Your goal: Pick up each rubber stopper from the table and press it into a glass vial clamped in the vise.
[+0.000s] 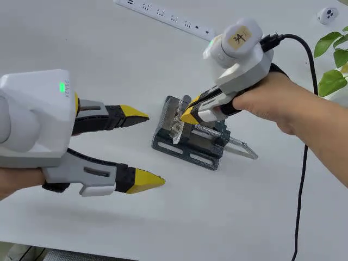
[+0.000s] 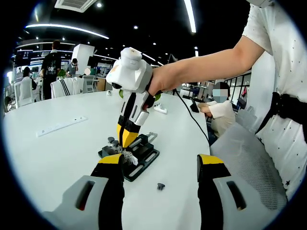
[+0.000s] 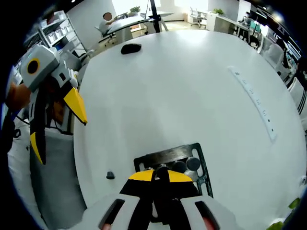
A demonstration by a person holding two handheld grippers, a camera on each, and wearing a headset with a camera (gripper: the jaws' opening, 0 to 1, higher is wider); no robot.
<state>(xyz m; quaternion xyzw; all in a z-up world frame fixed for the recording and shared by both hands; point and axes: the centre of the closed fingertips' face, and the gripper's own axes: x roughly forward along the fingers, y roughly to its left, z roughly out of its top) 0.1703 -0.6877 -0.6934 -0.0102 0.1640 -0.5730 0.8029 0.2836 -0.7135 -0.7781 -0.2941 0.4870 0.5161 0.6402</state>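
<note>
Stopper (image 2: 160,186), small and dark, lies alone on the white table (image 1: 109,54), near the vise (image 1: 187,138) but apart from it. Far left in the head view, the left claw (image 1: 145,147) hangs above the table, jaws spread wide, gripping nothing. In its own view the stopper sits on the table ahead, between the two yellow tips.

On to the middle: the vise stands flat on the table with a clear glass vial (image 1: 177,129) clamped in it. Right on top of it, the right claw (image 1: 190,113) points down, jaws pressed nearly together. Its own view shows a second stopper (image 3: 162,169), a small dark plug, pinched between the tips directly over the vise. Just right of those tips, two round grey tops (image 3: 186,165) sit side by side in the vise.

Further right, a hand (image 1: 266,100) holds that claw and a black cable (image 1: 300,196) trails across the table. A white power strip (image 1: 163,15) lies at the far side, and green leaves (image 1: 331,60) show at the right edge.
</note>
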